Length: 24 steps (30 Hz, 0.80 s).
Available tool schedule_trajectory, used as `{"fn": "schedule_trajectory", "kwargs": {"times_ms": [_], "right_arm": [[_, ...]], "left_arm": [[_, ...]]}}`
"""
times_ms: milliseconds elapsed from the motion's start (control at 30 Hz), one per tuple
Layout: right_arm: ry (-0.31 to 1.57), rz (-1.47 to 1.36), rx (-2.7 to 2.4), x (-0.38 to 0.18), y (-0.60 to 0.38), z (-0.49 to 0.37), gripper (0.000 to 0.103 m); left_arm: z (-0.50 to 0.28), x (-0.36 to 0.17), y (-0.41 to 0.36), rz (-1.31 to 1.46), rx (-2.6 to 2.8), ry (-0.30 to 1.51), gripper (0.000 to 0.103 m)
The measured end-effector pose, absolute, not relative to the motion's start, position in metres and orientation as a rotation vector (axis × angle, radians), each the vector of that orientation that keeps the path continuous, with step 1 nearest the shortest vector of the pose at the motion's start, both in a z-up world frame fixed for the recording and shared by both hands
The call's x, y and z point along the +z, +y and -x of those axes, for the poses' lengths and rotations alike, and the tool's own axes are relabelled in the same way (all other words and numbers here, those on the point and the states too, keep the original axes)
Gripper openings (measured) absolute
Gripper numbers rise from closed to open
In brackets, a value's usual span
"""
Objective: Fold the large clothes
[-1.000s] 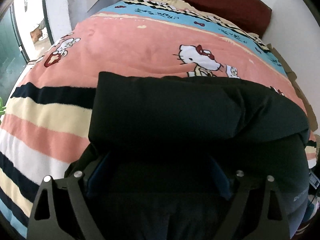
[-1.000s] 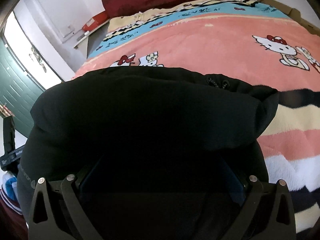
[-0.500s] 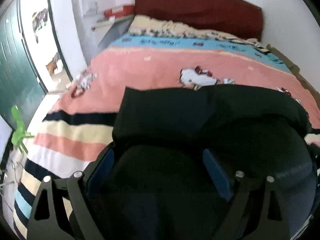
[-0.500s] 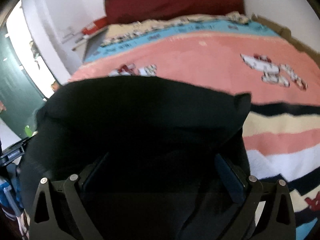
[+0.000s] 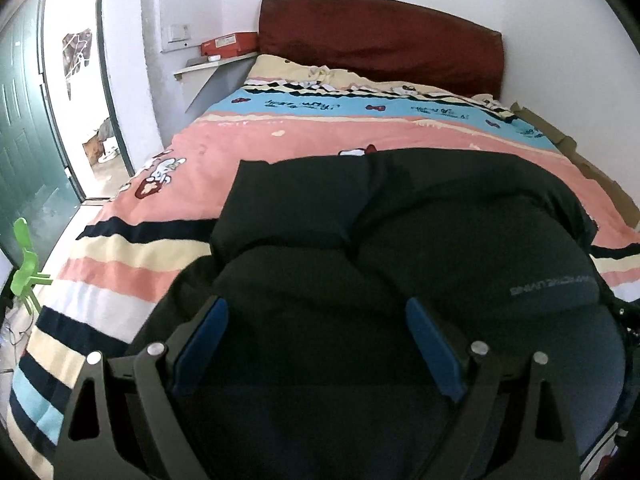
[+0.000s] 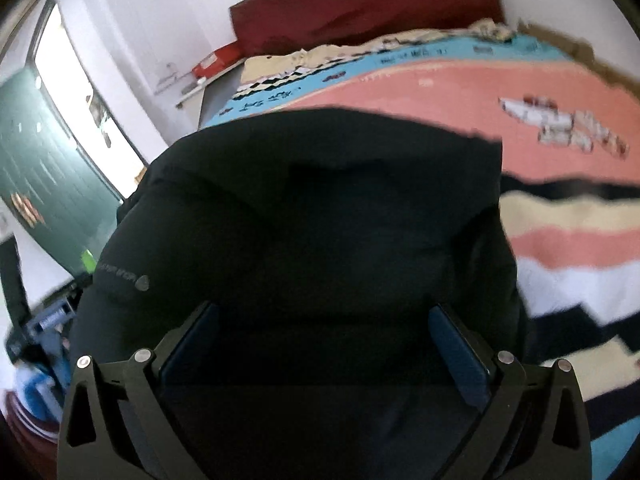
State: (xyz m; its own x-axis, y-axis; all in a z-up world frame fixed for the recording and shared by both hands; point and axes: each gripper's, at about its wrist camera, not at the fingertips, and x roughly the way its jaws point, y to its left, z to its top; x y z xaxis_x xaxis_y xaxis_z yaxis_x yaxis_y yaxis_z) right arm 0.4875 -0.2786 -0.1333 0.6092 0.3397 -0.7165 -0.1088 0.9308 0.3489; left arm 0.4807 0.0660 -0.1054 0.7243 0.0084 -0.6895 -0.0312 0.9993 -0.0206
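The room has white walls (image 5: pixel 200 0). A bed fills most of the floor space, covered by a striped blanket (image 5: pixel 320 140) in pink, blue, cream, white and black bands with cartoon prints. A dark red headboard (image 5: pixel 380 44) stands against the far wall. Beside it, a shelf (image 5: pixel 216 65) carries a red box (image 5: pixel 229 44). A green door (image 5: pixel 24 152) stands open at the left; daylight enters through the doorway (image 5: pixel 80 100). A green plastic chair (image 5: pixel 26 268) stands near the bed.

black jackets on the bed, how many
1: the black jacket lies bunched at the near end of the striped blanket; anything under it is hidden.
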Motion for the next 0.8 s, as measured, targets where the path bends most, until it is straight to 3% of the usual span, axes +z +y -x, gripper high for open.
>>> {"fn": "schedule_trajectory", "kwargs": {"times_ms": [800], "right_arm": [[0.851, -0.248, 0.248, -0.144, -0.282, -0.476, 0.101]], "left_arm": [[-0.467, -0.117, 0.056, -0.026, 0.07, 0.71, 0.092]]}}
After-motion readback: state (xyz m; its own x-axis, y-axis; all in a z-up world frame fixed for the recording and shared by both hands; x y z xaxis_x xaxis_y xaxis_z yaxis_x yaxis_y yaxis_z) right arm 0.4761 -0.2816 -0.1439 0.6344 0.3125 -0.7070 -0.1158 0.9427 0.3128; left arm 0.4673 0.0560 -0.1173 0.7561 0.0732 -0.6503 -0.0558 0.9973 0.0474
